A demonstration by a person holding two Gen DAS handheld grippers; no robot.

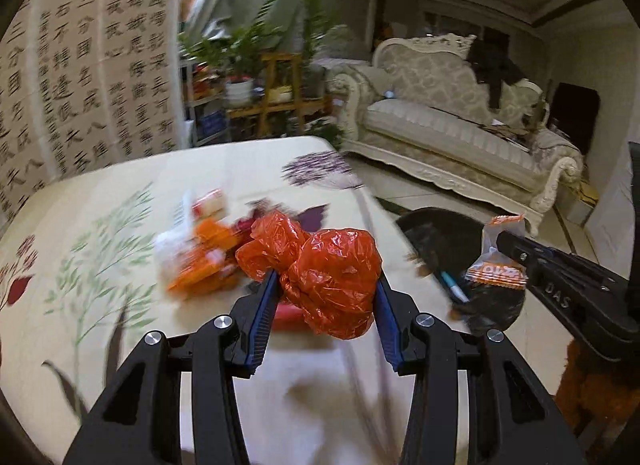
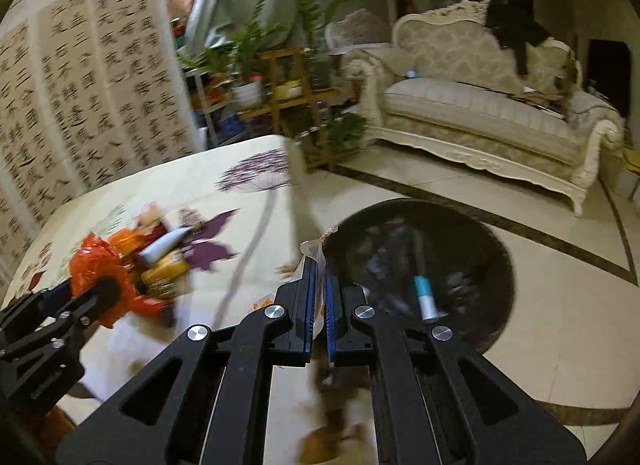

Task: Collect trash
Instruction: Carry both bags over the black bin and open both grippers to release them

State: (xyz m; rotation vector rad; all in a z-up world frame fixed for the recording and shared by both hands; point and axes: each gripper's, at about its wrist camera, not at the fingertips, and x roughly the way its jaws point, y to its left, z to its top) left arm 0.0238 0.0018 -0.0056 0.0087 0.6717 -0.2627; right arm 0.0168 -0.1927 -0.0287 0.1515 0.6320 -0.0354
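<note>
We carry trash above the table (image 1: pixel 100 193).
Our left gripper (image 1: pixel 326 285) clamps an orange bag (image 1: pixel 332 277); our right gripper (image 2: pixel 318 281) pinches a wrapper (image 2: pixel 312 253) beside the black bin (image 2: pixel 480 249), wrappers (image 1: pixel 200 261) heaped just behind.

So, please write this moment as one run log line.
left gripper: shut on crumpled orange plastic bag | right gripper: shut on orange-white snack wrapper

Both wrist cameras look down along their fingers, close over the table (image 1: pixel 120 193), sharing the black bin (image 2: pixel 424 277) and sofa (image 1: pixel 460 117).
</note>
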